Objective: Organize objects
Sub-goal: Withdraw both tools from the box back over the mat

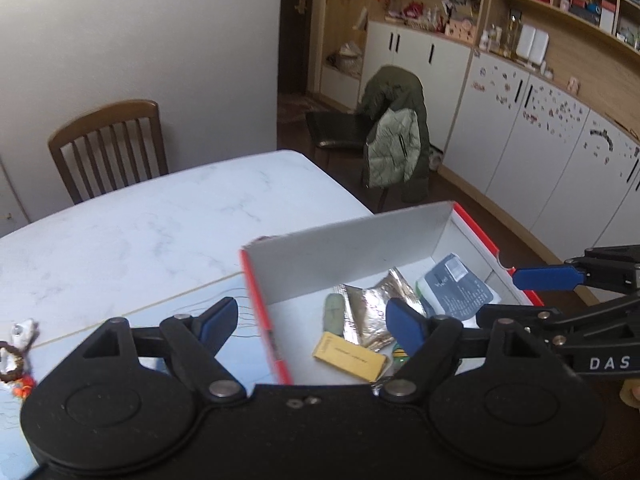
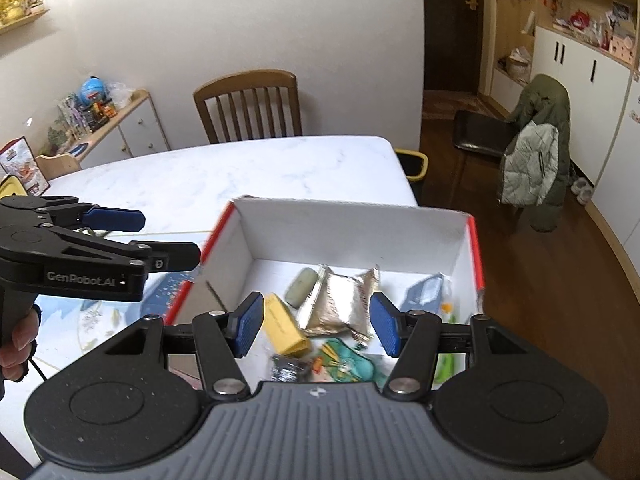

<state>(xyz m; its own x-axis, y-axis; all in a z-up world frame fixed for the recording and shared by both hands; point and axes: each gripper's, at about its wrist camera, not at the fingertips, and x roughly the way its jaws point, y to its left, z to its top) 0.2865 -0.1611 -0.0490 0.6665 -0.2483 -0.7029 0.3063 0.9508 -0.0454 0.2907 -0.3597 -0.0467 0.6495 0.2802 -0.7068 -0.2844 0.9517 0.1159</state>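
Both grippers are black with blue ribbed fingers [image 2: 250,323], silver pivot screws and white lettering.

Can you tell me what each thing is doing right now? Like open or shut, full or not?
left gripper: open, holding nothing.
right gripper: open, holding nothing, above the box.
box: no lid on, things inside.
yellow packet: lying flat in the box.
silver pouches: crumpled, in the box.
jacket: draped over a chair.

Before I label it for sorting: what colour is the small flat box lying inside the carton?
Yellow. The small flat box shows best in the right wrist view, beside the silver foil packet.
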